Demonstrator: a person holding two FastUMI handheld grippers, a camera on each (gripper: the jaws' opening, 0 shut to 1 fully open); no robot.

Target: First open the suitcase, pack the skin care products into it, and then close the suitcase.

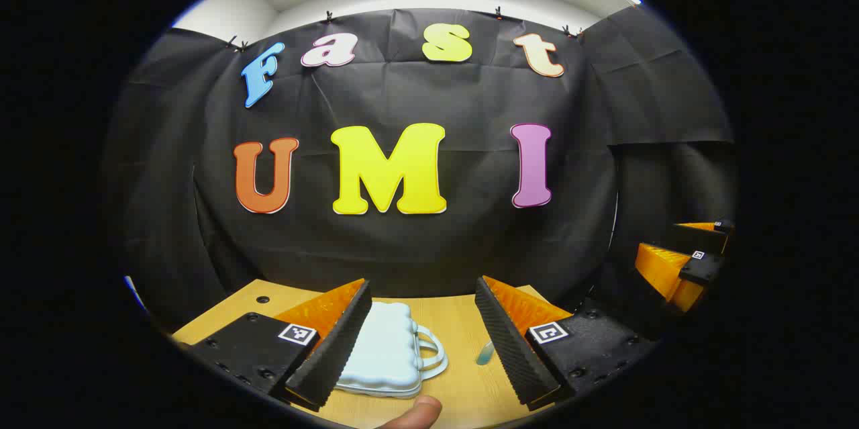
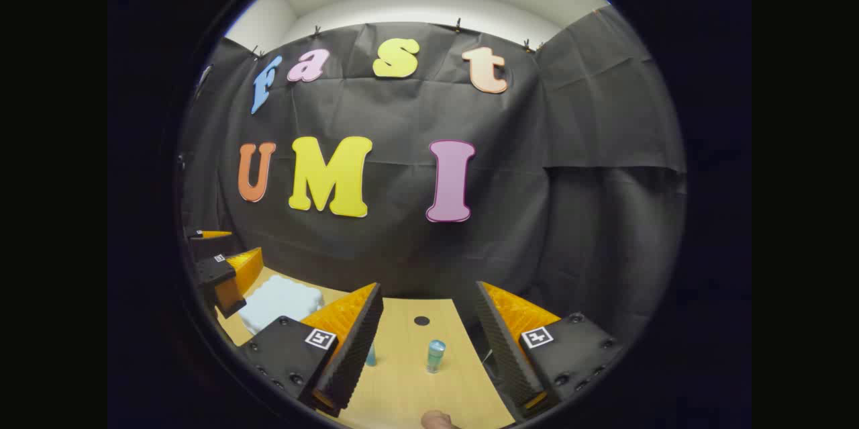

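Note:
A pale blue suitcase lies closed on the wooden table, its handle turned to the right. My left gripper hovers open above and in front of it; the left finger covers the case's left edge. A small teal tube lies beside the right finger. In the right gripper view, a teal bottle with a silvery cap stands upright between the open fingers of my right gripper. A second small blue item peeks out by the left finger. The suitcase sits far left, behind the left gripper.
The right gripper shows at the right edge of the left gripper view. The black cloth wall stands close behind the table. A dark round hole marks the tabletop beyond the bottle. A thumb tip shows at the bottom.

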